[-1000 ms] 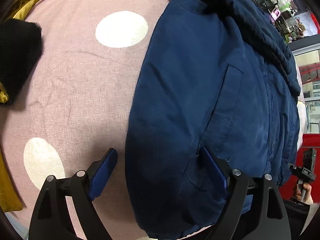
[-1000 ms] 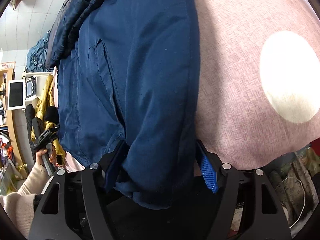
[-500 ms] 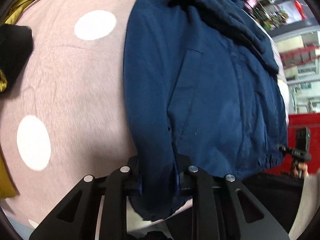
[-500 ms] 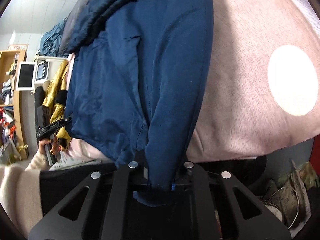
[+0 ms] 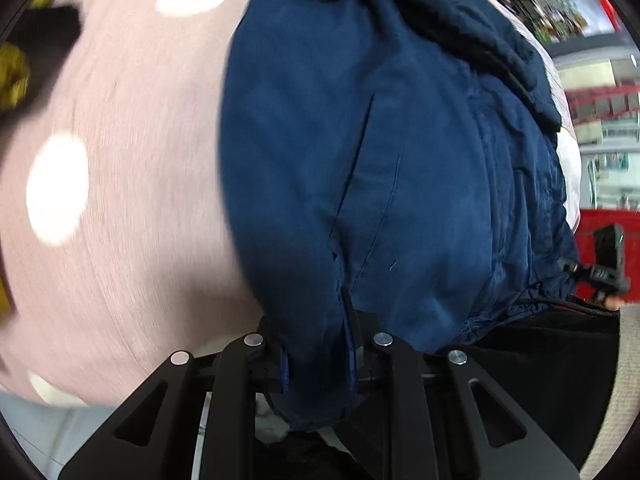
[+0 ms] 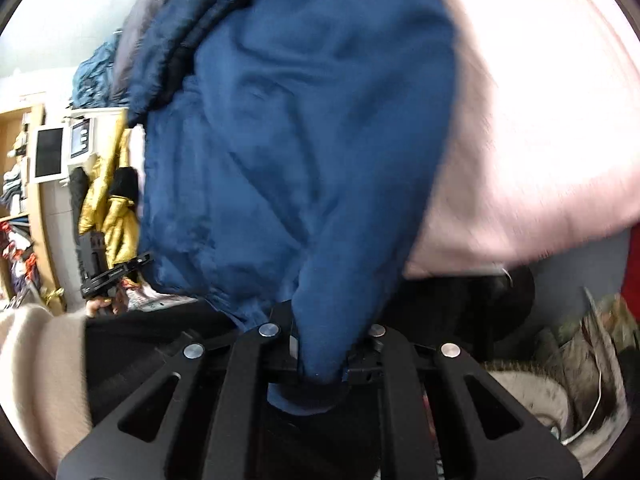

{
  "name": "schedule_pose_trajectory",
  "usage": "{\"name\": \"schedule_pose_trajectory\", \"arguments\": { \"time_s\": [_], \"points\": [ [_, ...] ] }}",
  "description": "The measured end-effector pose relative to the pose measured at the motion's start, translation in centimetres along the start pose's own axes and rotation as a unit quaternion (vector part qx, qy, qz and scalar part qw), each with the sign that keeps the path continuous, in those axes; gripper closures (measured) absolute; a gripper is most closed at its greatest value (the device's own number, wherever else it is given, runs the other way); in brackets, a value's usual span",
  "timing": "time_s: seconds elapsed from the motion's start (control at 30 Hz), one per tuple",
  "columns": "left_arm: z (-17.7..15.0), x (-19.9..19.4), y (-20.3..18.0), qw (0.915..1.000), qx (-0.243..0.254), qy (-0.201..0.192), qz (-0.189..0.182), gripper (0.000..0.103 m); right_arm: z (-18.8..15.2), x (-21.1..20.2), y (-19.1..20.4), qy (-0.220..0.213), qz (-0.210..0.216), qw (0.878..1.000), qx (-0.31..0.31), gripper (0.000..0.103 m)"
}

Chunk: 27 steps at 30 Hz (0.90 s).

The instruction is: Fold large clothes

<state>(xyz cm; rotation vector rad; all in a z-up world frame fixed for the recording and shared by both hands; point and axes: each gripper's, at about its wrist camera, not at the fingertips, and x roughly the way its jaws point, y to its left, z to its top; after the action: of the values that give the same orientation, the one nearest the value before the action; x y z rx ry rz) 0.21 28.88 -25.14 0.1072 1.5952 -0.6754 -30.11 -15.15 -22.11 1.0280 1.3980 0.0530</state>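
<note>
A large navy blue jacket (image 5: pixel 380 168) lies on a pink bedcover with white dots (image 5: pixel 120 168). My left gripper (image 5: pixel 318 364) is shut on the jacket's lower left hem corner, lifted off the cover. In the right wrist view the same jacket (image 6: pixel 304 152) hangs from my right gripper (image 6: pixel 322 360), which is shut on its lower right hem corner. The jacket's padded collar end (image 5: pixel 460 12) lies bunched at the far side. Each view shows the other gripper at its edge: the right one (image 5: pixel 608 264) and the left one (image 6: pixel 100 264).
A yellow and black garment (image 5: pixel 16 76) lies at the cover's left edge and also shows in the right wrist view (image 6: pixel 112 208). Wooden shelves with screens (image 6: pixel 48 152) stand at the left. Clutter and a white cable (image 6: pixel 592 380) lie on the floor beyond the bed's edge.
Both grippers went from open around the hem corners to shut on them. They have since lifted and pulled the hem toward me; the views are blurred with motion.
</note>
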Motion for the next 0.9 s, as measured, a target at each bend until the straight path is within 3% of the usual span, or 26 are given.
{"name": "schedule_pose_trajectory", "arguments": {
  "time_s": [0.23,0.37,0.57,0.7,0.9],
  "points": [
    [5.8,-5.8,-0.6,0.9961,0.029,-0.082,-0.011,0.086,6.7,-3.1,4.7,-0.051,0.025,0.996,-0.066,0.091],
    [11.1,-8.1,0.0,0.9907,0.007,-0.134,-0.024,0.086,12.1,-6.3,5.6,-0.112,0.063,0.991,-0.047,0.091],
    [19.0,-9.0,-0.7,0.9809,-0.027,-0.191,-0.030,0.085,19.4,-11.0,4.5,-0.182,0.086,0.980,0.001,0.091],
    [24.1,-9.1,-2.0,0.9751,-0.036,-0.219,0.005,0.085,23.3,-12.6,4.6,-0.206,0.080,0.975,0.003,0.091],
    [30.6,-8.7,-2.8,0.9700,-0.081,-0.226,0.035,0.085,29.8,-12.2,3.6,-0.210,0.075,0.974,0.049,0.091]
  ]
}}
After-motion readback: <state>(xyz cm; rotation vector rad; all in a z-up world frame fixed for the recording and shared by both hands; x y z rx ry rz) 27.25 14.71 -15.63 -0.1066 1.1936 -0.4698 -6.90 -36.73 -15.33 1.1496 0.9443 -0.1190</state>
